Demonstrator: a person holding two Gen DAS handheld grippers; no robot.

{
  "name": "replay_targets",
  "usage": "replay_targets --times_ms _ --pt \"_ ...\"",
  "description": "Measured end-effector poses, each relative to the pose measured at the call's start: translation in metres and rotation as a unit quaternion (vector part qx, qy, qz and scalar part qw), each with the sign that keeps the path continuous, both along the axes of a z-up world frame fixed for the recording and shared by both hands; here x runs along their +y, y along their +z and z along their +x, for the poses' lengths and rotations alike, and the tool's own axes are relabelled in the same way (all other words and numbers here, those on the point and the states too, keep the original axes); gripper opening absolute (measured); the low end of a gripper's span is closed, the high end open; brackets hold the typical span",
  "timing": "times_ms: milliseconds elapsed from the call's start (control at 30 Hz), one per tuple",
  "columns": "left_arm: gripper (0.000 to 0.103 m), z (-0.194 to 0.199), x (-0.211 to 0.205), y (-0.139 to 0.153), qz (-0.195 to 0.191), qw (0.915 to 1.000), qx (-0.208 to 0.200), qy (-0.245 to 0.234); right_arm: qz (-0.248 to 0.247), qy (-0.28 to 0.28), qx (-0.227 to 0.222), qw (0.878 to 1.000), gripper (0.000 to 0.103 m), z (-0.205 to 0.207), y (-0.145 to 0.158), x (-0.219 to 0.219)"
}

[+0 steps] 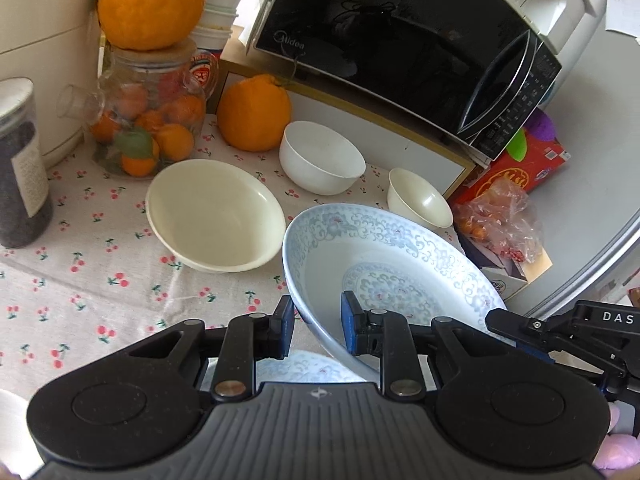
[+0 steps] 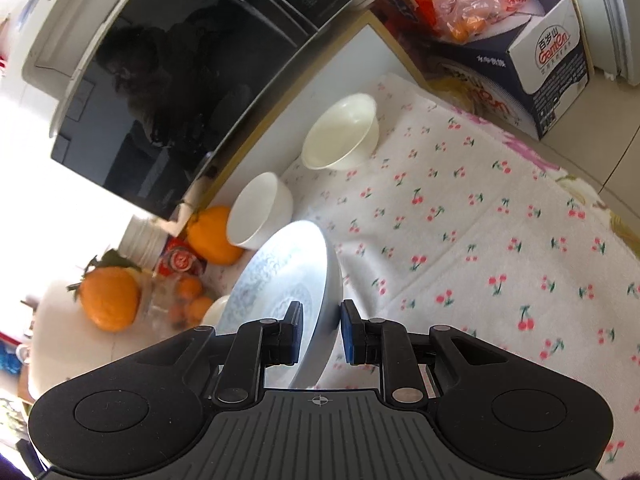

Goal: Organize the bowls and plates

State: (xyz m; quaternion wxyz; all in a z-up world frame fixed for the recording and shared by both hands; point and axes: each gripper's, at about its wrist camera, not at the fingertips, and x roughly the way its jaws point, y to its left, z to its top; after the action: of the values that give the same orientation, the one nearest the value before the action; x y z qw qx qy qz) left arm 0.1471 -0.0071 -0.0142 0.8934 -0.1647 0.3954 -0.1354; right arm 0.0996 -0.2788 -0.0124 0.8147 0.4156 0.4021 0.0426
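my left gripper (image 1: 316,330) had its blue-padded jaws around the near rim of the blue-and-white patterned porcelain plate (image 1: 384,264), one pad outside the rim and one inside. a gap showed between the pads and the rim, so i could not tell if the grip was firm. my right gripper (image 2: 320,334) straddled the rim of the same plate (image 2: 288,280), with the jaws narrow and a small gap on the outer side. the plate was tilted, with its far edge higher, above the white tablecloth with red cherry print (image 1: 80,280). a second patterned plate (image 1: 308,368) lay just under it, mostly hidden behind my left gripper.

on the cloth stood a wide cream bowl (image 1: 216,216) left of the plate, a white deep bowl (image 1: 322,158) behind it, and a small cream bowl (image 1: 420,198) near the plate's far rim. the black microwave oven (image 1: 400,40) stood behind the bowls, and a large orange fruit (image 1: 254,112) was beside the white deep bowl.
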Motion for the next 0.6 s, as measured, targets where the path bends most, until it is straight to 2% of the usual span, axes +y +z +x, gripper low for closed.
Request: replay_targets --times_ms 267,600 --pt "0.022 -0.019 0.020 0.007 0.019 0.9997 -0.009 -0.013 -0.002 0.037 -0.004 0.999 0.020 -0.016 0.007 0.020" --pt "0.022 -0.040 0.048 0.008 0.043 0.9988 -0.012 -0.018 -0.015 0.092 0.021 0.995 0.020 -0.032 -0.001 0.054"
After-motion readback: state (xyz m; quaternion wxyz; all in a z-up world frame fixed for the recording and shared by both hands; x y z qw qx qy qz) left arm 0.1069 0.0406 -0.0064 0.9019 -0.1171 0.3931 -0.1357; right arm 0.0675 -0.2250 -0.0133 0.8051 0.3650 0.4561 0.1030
